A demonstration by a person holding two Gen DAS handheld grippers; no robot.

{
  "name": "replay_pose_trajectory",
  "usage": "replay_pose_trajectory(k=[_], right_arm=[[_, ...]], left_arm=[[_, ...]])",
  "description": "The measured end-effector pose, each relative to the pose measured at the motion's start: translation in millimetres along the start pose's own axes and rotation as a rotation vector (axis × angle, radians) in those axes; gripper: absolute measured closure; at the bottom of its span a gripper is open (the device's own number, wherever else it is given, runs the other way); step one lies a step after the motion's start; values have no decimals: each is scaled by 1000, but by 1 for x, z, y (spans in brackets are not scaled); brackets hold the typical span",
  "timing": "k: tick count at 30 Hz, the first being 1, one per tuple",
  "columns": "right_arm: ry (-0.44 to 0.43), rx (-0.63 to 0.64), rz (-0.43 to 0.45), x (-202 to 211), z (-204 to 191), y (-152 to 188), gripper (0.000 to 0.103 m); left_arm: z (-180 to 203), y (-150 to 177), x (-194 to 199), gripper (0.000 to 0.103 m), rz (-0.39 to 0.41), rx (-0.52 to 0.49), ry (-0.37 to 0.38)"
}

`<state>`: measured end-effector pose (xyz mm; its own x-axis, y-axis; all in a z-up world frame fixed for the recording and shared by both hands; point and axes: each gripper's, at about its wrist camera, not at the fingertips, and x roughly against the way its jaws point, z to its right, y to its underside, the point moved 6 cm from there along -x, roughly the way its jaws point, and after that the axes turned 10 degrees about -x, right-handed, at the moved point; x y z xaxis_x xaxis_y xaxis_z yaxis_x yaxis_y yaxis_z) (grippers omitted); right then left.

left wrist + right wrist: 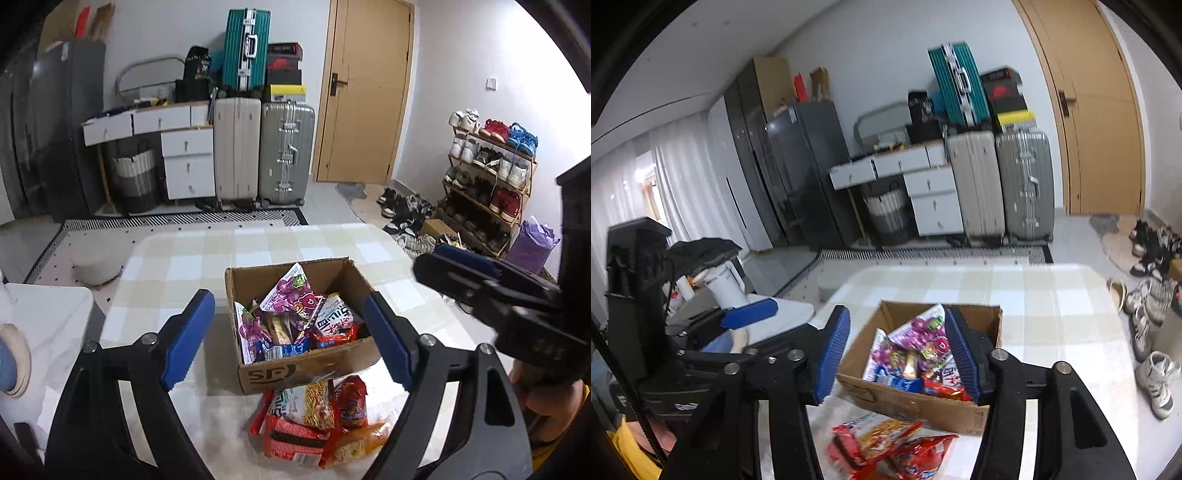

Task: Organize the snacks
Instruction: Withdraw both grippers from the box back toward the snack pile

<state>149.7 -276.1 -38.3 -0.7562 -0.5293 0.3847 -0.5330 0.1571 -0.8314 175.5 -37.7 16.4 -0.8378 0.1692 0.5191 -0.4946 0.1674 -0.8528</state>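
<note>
An open cardboard box (314,369) stands on the checked table (258,251) and holds several snack packets, among them purple candy bags (291,295) and a blue packet (282,349). It also shows in the right wrist view (923,406). A pile of red and orange noodle packets (314,421) lies on the table in front of the box, also seen in the right wrist view (890,450). My left gripper (288,339) is open and empty above the box's near side. My right gripper (897,358) is open and empty above the box; it shows at the right of the left wrist view (458,266).
Suitcases (258,147), a white drawer unit (184,158) and a wooden door (365,92) stand at the far wall. A shoe rack (487,173) and loose shoes are to the right. A white side table (44,317) with a kettle (724,284) is on the left.
</note>
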Motion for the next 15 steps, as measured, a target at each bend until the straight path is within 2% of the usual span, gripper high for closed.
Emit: replay_pose_trajectory(k=[4,7,8,11,15], right_arm=[[-34,20,67,41,-23,-3,32],[-49,54,112,69,-41,0,24],[-54,64,134,80,-47,2,17],[-80,82,187,106,-61,9,12],[-116,82,202,127,-71,22,6]], left_arm=[[5,1,41,17,38,1,-12],[7,1,69,5,70,8,-17],[8,1,77,0,84,9,-20],[6,7,106,0,129,8,-37],[-1,18,139,0,160,21,-61]])
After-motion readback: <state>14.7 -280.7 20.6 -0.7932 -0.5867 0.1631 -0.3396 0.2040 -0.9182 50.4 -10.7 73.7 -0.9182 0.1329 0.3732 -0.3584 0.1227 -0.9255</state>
